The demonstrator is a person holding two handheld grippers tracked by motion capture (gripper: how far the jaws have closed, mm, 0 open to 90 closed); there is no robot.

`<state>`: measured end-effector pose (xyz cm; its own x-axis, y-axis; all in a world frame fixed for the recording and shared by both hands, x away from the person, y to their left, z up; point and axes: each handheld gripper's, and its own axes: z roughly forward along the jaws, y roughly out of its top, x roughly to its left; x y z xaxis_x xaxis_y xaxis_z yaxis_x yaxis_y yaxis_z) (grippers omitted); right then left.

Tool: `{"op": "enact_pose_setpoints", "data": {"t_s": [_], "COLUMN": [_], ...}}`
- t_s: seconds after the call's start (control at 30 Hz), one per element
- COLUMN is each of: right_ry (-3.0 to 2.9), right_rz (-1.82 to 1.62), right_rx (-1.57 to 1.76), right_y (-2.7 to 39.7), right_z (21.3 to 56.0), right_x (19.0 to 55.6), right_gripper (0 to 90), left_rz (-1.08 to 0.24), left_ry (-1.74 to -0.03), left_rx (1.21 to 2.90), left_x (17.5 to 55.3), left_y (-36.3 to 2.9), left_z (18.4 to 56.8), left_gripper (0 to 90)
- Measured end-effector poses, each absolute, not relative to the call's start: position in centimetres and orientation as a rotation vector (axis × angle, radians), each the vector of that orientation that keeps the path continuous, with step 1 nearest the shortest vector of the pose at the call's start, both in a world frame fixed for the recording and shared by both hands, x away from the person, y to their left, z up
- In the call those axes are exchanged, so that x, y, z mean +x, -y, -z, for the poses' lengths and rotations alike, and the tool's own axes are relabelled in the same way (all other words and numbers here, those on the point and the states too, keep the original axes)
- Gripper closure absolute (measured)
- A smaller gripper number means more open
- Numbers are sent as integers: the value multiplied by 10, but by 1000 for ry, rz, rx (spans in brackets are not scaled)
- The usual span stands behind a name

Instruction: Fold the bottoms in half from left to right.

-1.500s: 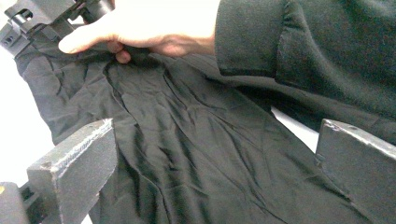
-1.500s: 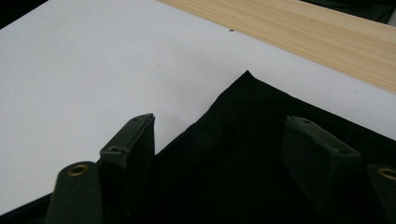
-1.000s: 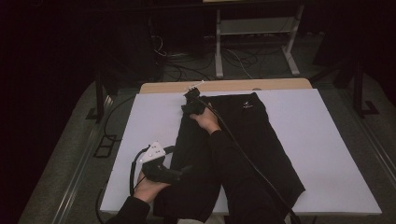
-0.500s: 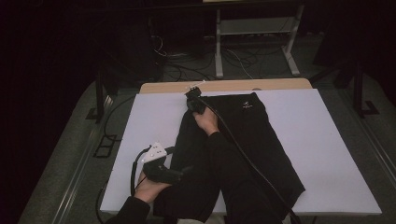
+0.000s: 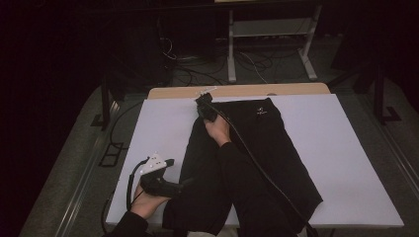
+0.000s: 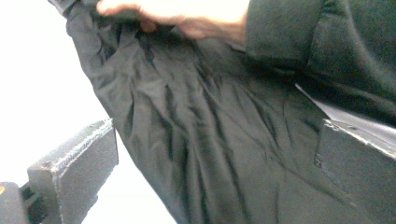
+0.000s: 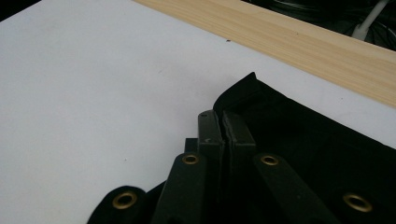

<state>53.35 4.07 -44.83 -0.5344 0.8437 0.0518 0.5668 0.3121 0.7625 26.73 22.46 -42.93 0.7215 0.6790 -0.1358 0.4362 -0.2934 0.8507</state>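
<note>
A black garment (image 5: 269,143) lies spread on the white table top (image 5: 158,123), with a small pale logo near its far edge. My right gripper (image 5: 203,104) is at the garment's far left corner. In the right gripper view its jaws are pressed together (image 7: 223,122) with the garment's corner (image 7: 245,91) pinched and standing up around them. My left gripper (image 5: 184,185) sits low at the garment's near left edge. Its jaws stand wide apart (image 6: 215,158) over wrinkled black cloth (image 6: 196,140). The person's right hand (image 6: 187,16) and dark sleeve cross above.
A light wooden strip (image 5: 237,91) runs along the table's far edge, also seen as the wooden strip (image 7: 299,42). Beyond it are cables and a white metal stand (image 5: 269,29) on the dark floor. The right gripper's cable (image 5: 262,168) trails across the garment.
The right gripper has edged slightly toward the far edge with the garment's corner. The left gripper has barely moved.
</note>
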Motion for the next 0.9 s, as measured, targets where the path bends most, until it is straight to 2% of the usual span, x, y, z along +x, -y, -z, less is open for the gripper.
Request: {"op": "enact_pose_setpoints", "data": {"t_s": [0.47,0.9], "right_ry": [-2233,-2203], "right_rz": [-1081,-1108], "right_rx": [1238,1239], "right_y": [-44,-36], "right_z": [445,437], "right_x": [524,518], "right_gripper": [859,859], "left_rz": [-281,-208], "left_ry": [-870,-924], "left_rx": [1985,2064], "left_x": [256,249], "left_y": [-226,-251], "left_z": [428,438], "left_gripper": [0,0]}}
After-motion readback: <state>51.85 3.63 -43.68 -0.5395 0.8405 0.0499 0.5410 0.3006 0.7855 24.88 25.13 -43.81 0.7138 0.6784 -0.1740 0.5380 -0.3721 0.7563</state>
